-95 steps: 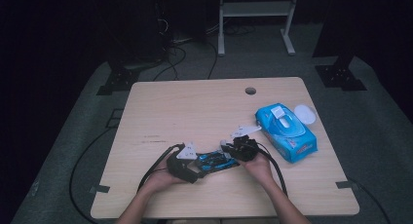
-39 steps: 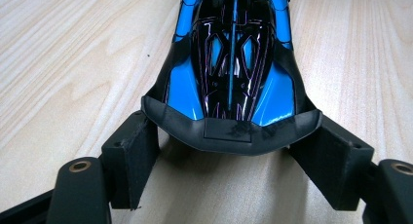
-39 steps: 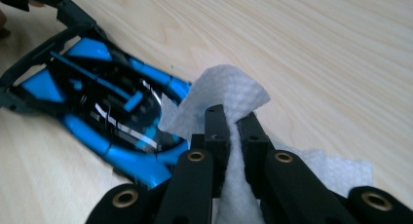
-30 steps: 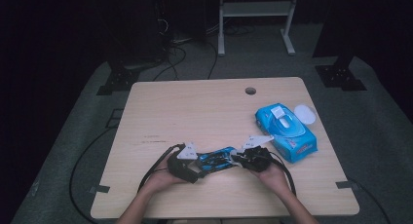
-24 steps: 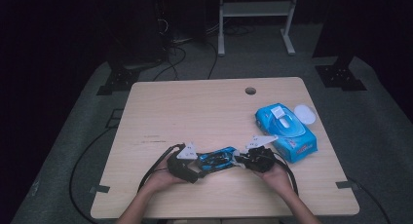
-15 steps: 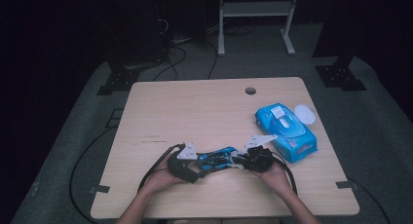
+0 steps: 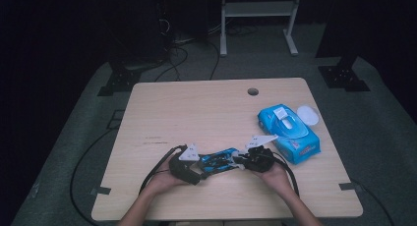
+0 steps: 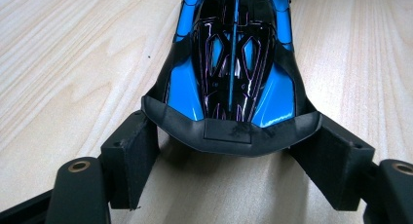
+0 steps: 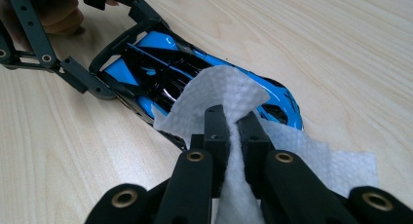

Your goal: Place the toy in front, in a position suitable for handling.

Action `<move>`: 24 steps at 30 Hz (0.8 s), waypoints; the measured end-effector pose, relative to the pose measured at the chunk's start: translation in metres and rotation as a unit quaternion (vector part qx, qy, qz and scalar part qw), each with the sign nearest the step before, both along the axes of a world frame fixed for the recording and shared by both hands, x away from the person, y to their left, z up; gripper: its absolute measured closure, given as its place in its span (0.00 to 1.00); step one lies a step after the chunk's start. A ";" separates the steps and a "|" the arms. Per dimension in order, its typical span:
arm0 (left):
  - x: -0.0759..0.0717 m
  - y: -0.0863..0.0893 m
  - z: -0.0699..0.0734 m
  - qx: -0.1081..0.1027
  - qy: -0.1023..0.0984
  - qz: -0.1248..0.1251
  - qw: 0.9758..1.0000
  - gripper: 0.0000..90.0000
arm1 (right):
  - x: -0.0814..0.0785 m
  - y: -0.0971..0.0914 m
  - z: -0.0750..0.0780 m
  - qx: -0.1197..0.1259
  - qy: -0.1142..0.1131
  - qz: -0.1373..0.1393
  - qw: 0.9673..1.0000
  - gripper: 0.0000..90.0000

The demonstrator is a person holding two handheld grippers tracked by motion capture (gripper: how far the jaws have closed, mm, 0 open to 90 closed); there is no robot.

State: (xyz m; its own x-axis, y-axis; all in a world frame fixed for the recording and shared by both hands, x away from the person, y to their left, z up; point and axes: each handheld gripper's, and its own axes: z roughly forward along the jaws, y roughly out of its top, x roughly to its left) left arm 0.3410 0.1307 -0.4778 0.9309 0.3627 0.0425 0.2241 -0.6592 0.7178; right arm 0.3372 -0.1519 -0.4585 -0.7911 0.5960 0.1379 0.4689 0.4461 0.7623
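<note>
Light wood bench (image 7: 196, 113), round hole (image 7: 253, 91) at upper middle. Blue toy car (image 7: 219, 160) lower centre; blue wipes pack (image 7: 289, 131) w/ white lid (image 7: 307, 114) at right.

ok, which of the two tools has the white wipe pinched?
The right tool: shut on the white paper wipe over the blue toy car. The left tool only straddles the car's rear.
</note>
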 end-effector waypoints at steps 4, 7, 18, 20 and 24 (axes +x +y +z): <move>0.000 0.001 0.002 -0.002 0.001 0.009 1.000 0.23 | -0.001 0.001 -0.001 0.000 -0.002 -0.002 1.000 0.94; -0.001 0.002 0.003 -0.010 0.005 0.012 1.000 0.21 | -0.002 0.000 -0.001 0.000 -0.004 -0.001 1.000 0.94; 0.003 0.011 0.010 -0.060 0.039 0.022 0.997 0.19 | -0.002 0.000 -0.002 0.004 -0.006 -0.002 1.000 0.94; 0.004 0.012 0.011 -0.062 0.045 0.019 0.997 0.21 | -0.003 0.000 -0.003 0.004 -0.007 -0.001 1.000 0.94; 0.004 0.013 0.011 -0.065 0.049 0.017 0.997 0.24 | -0.003 0.000 -0.003 0.003 -0.010 -0.002 1.000 0.94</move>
